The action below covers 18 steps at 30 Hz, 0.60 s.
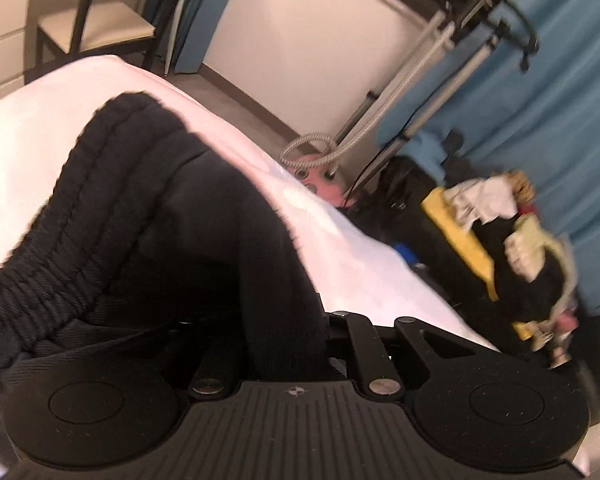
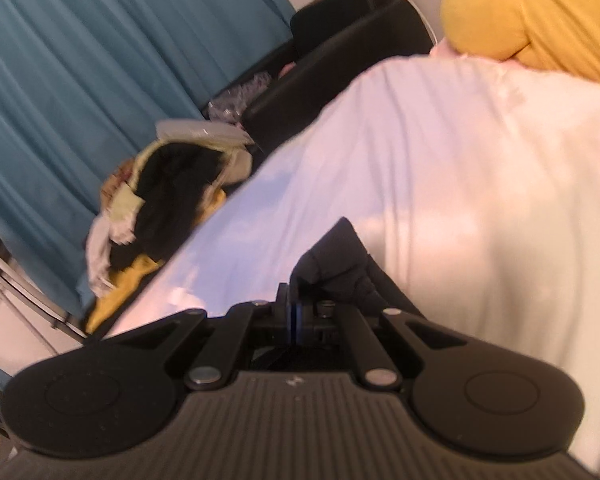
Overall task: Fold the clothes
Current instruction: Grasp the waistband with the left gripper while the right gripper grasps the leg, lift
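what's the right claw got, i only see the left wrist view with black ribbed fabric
Observer: The right claw is shut on a corner of the black garment.
Operator: anything else on the white sheet over there
Observer: A yellow bundle sits at the far end of the white sheet.
Operator: what's past the sheet edge
Observer: A black couch stands by the teal curtain.
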Tool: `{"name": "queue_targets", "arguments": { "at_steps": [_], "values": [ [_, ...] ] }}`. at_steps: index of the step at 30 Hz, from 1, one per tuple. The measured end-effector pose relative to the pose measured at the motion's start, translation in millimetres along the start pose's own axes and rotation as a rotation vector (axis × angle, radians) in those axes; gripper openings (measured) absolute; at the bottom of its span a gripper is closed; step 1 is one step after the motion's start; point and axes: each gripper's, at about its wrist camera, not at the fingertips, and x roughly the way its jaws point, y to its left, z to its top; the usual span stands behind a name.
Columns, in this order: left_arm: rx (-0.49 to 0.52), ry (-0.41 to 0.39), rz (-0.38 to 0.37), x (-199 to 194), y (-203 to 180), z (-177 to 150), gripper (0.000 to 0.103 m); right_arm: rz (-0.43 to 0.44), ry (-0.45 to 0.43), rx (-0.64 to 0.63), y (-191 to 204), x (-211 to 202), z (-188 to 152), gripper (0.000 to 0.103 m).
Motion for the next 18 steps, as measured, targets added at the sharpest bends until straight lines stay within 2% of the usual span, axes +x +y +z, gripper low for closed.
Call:
{"name": "queue_targets", "arguments": {
  "at_steps": [4,5,6,7,8,9,10,11,12,14,18],
  "values": [
    [0.075,0.015,0.001,21.9,-9.2,0.2,0.016,-0.012,0.013,-0.039,-2.5,20.2,-7.9,0.002],
    [0.1,0.012,-0.01,20.9,-11.0,-1.6,0.022,-0.013,0.012,-0.053,-1.8,21.8,-9.3,0.002],
    [0.125,0.008,-0.02,19.9,-12.7,-3.4,0.04,-0.012,0.01,-0.062,-0.2,20.5,-9.4,0.005],
    [0.149,0.004,-0.035,18.0,-14.6,-5.4,0.051,-0.011,0.009,-0.072,1.9,18.8,-9.5,0.008],
    [0.166,-0.004,-0.063,11.9,-17.1,-8.7,0.073,-0.006,0.006,-0.089,6.2,15.4,-9.8,0.018],
    [0.183,-0.013,-0.085,3.1,-19.7,-13.9,0.089,0.001,0.0,-0.112,12.4,9.6,-11.2,0.033],
    [0.199,-0.026,-0.108,-8.2,-22.9,-21.5,0.092,0.009,-0.017,-0.133,20.4,1.3,-14.2,0.044],
    [0.216,-0.039,-0.131,-19.6,-26.0,-29.0,0.092,0.018,-0.032,-0.152,28.5,-7.5,-18.0,0.061],
    [0.234,-0.051,-0.153,-31.2,-29.3,-37.8,0.092,0.03,-0.04,-0.163,36.8,-18.6,-25.1,0.066],
    [0.273,-0.061,-0.188,-56.6,-36.7,-65.0,0.092,0.061,-0.052,-0.183,53.8,-40.8,-40.0,0.066],
    [0.308,-0.06,-0.256,-107.6,-37.6,-130.8,0.092,0.195,-0.021,-0.181,93.1,-86.2,-81.0,0.066]
  ]
}}
